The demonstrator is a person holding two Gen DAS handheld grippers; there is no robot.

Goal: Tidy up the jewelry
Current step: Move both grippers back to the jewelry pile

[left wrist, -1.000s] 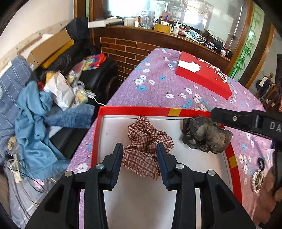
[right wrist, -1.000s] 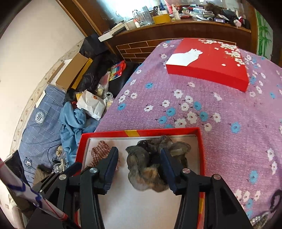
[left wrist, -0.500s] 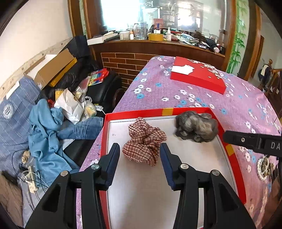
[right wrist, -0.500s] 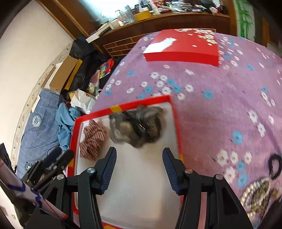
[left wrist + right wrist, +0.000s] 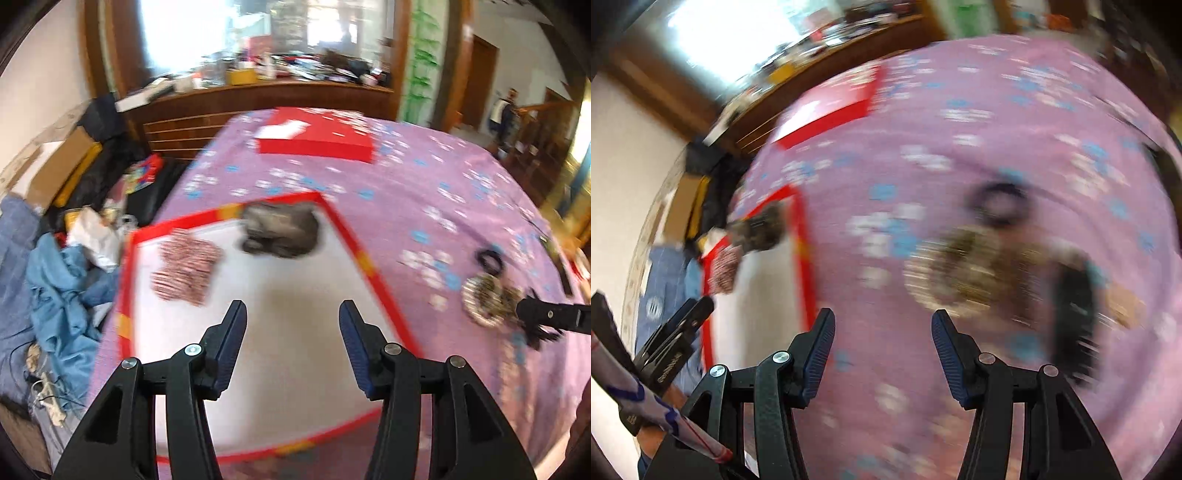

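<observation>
Both the left gripper over the red-rimmed white tray and the right gripper over the purple flowered tablecloth gape wide, holding nothing.

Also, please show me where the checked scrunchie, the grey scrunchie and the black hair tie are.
checked scrunchie [image 5: 186, 271], left wrist view, middle of its fabric.
grey scrunchie [image 5: 280, 232], left wrist view, middle of its bulk.
black hair tie [image 5: 489, 261], left wrist view, on its ring.
</observation>
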